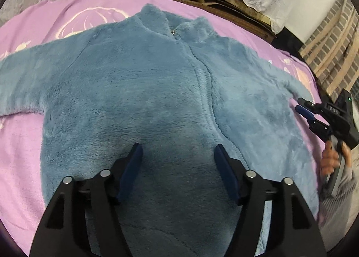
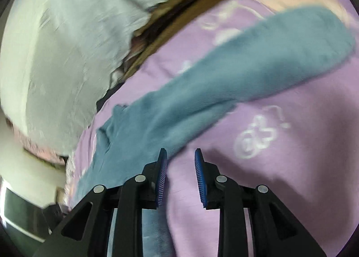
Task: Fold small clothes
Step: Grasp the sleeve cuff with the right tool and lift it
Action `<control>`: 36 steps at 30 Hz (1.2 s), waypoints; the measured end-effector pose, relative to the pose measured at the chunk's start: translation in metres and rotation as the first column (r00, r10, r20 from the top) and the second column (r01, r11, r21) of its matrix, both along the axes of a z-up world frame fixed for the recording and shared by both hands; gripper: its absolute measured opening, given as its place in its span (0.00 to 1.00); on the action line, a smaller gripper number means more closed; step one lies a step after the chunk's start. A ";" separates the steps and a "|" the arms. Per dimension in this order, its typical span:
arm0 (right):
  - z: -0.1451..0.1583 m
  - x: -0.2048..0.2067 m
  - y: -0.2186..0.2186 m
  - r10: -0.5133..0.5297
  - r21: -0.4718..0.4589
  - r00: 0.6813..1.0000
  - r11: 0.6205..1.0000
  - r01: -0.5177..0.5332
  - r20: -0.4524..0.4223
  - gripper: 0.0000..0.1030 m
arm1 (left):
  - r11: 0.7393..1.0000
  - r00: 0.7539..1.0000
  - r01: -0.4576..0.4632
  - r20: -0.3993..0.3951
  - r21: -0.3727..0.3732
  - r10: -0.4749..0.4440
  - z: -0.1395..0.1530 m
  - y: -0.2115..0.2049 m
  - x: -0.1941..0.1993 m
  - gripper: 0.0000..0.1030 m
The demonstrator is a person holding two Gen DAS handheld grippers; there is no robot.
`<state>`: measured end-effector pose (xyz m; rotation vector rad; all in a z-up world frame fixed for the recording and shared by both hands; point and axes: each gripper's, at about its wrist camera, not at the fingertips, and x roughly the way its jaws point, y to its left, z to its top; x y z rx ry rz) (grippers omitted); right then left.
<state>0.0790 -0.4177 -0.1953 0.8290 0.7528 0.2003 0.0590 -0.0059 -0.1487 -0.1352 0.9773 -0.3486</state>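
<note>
Fluffy blue zip-up fleece jacket [image 1: 143, 90] lies flat, frame centre, on the lilac blanket [image 1: 20, 158]; left hand-held gripper [image 1: 178, 152] and right hand-held gripper [image 2: 180, 156] both apart, empty; next: grab sleeve, fold inward.

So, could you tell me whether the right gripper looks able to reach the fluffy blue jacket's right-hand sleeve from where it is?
Probably yes. The right gripper is open just beside the sleeve, which lies flat and uncovered on the lilac blanket, with nothing between them.
</note>
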 end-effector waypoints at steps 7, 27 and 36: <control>-0.008 0.030 -0.001 -0.031 0.099 1.000 0.995 0.030 0.005 0.25 | 0.999 1.000 0.008 0.022 0.037 -0.009 0.000 -0.006 -0.005 0.69; -0.017 -0.019 -0.072 -0.322 0.149 0.946 0.934 0.324 -0.039 0.08 | 0.999 0.999 0.008 0.033 0.054 -0.009 0.000 -0.007 -0.006 0.72; -0.007 -0.029 -0.082 -0.366 0.209 0.930 0.913 0.349 0.045 0.56 | 0.998 0.999 0.006 0.035 0.059 -0.008 -0.001 -0.008 -0.006 0.73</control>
